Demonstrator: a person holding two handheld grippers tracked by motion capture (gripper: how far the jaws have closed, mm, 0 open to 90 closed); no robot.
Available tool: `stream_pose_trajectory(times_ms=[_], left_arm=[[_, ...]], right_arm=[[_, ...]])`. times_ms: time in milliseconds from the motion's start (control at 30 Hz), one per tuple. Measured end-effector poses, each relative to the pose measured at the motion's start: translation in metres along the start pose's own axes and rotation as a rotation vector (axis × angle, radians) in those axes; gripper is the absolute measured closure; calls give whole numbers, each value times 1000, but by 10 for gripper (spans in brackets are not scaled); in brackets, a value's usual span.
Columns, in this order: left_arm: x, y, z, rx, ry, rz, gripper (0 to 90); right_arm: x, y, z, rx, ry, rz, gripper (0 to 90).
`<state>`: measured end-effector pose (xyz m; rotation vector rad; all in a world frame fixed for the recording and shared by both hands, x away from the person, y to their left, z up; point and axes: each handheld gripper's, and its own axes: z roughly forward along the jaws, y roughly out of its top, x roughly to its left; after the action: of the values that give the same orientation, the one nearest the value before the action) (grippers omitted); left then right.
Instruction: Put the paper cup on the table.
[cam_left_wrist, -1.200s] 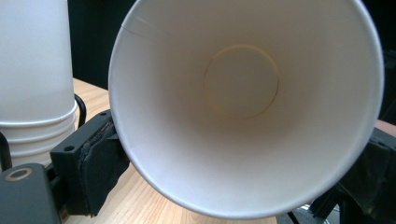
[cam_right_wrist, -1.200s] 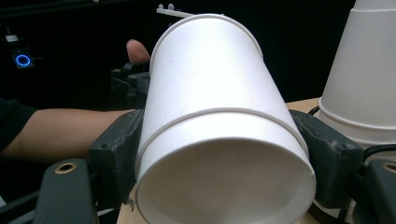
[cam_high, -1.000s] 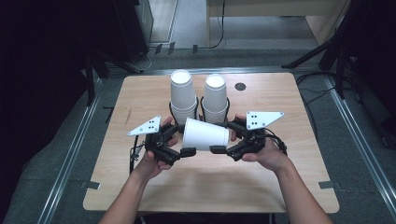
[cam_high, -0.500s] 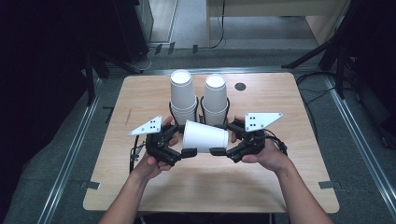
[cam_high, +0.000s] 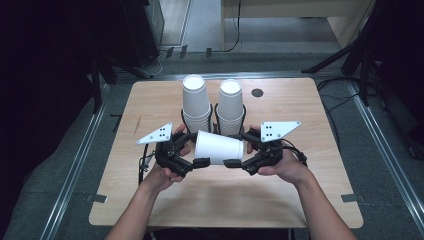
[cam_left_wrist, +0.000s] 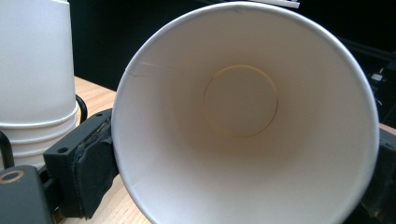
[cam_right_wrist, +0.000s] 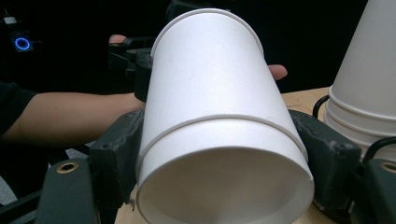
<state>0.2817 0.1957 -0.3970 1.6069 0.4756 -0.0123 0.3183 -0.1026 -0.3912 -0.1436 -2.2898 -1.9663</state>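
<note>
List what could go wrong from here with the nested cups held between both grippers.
1. The nested cups are clamped from both ends by the left gripper and right gripper; more squeeze may crumple the thin walls.
2. Pulling them apart could jerk an elbow or gripper into the two cup stacks just behind.

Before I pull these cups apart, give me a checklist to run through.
1. Left gripper shut on the wide end of the held cups: ok.
2. Right gripper shut on the narrow end: ok.
3. Seam between the two nested cups visible: ok.
4. Inner cup empty: ok.
5. Held cups apart from the cup stacks behind: cannot tell.
</note>
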Motion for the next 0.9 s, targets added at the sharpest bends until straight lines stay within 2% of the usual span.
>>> stream_pose_trajectory(times_ms=[900], left_arm=[[1,-2,-5,-14,-34,14,76]], right_arm=[[0,0,2,23,27,19,239]])
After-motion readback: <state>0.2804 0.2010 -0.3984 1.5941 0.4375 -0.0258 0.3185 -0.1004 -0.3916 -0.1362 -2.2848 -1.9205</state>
